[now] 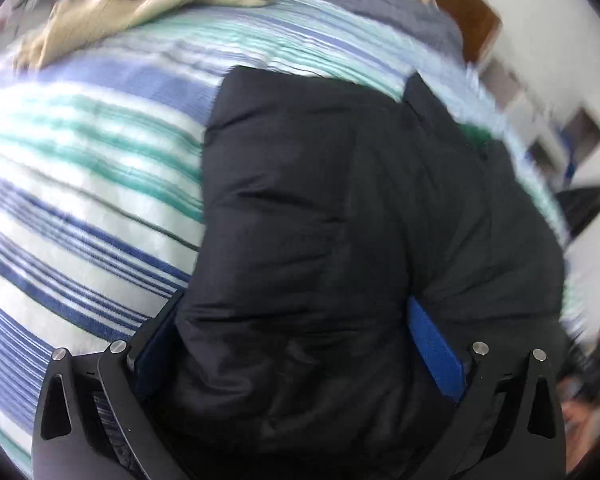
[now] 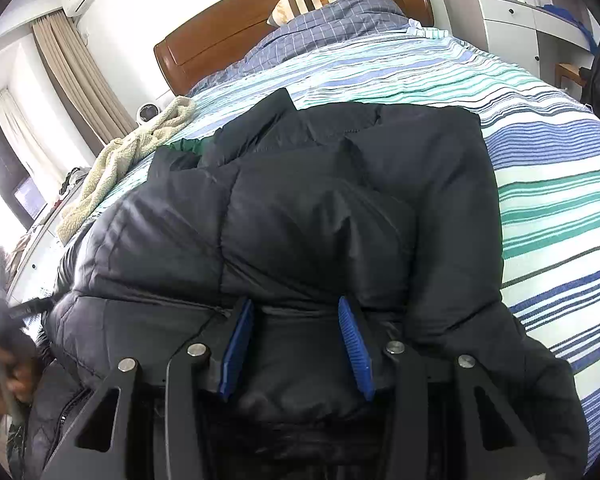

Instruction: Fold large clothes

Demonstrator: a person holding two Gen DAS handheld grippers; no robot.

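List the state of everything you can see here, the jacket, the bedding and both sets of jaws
black puffer jacket: lying on the bed, bunched and partly folded
left gripper: jaws wide open, straddling jacket fabric
right gripper: jaws partly closed, pinching a fold of the jacket
striped bedspread: spread flat under the jacket
cream fleece: crumpled at the bed's edge
blue checked quilt: heaped by the headboard

Blurred striped bedspread [image 1: 80, 168]; jacket [image 1: 339, 240] cropped
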